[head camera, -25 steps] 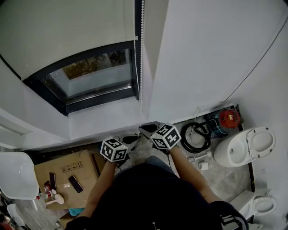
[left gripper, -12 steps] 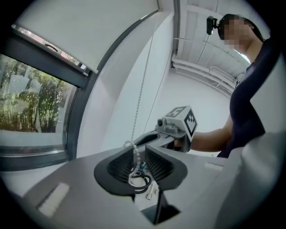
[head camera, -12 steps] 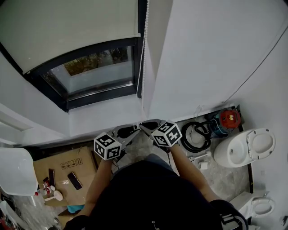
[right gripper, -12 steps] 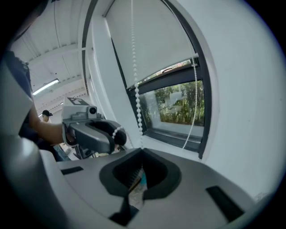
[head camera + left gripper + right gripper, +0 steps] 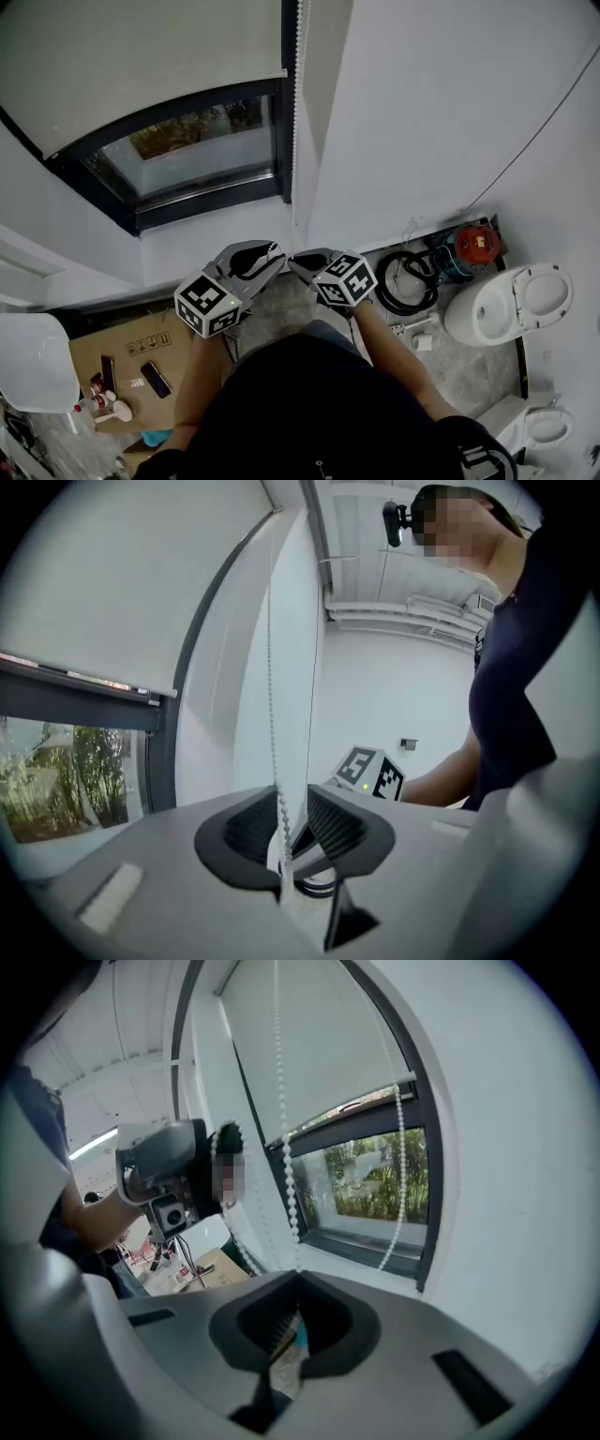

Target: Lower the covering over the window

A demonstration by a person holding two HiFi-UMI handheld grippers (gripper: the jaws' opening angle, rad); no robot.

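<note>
A pale roller blind [image 5: 141,56] covers the upper part of a dark-framed window [image 5: 187,155]. Its white bead chain [image 5: 298,112] hangs down the window's right side. My right gripper [image 5: 298,262] is shut on the chain's lower part; one strand runs down into its closed tips [image 5: 298,1283]. To its left, my left gripper [image 5: 253,258] has just been opening its jaws. In the left gripper view the chain [image 5: 273,714] passes between the parted jaws [image 5: 293,822] and the pads do not press it.
Below me the floor holds a white toilet [image 5: 506,305], a red canister [image 5: 476,246], a coiled black hose [image 5: 408,281] and a cardboard box [image 5: 131,361] with small items on it. A white wall [image 5: 431,112] stands right of the window.
My left gripper has risen along the chain, rolled, and its jaws have parted. The right gripper has kept still.
</note>
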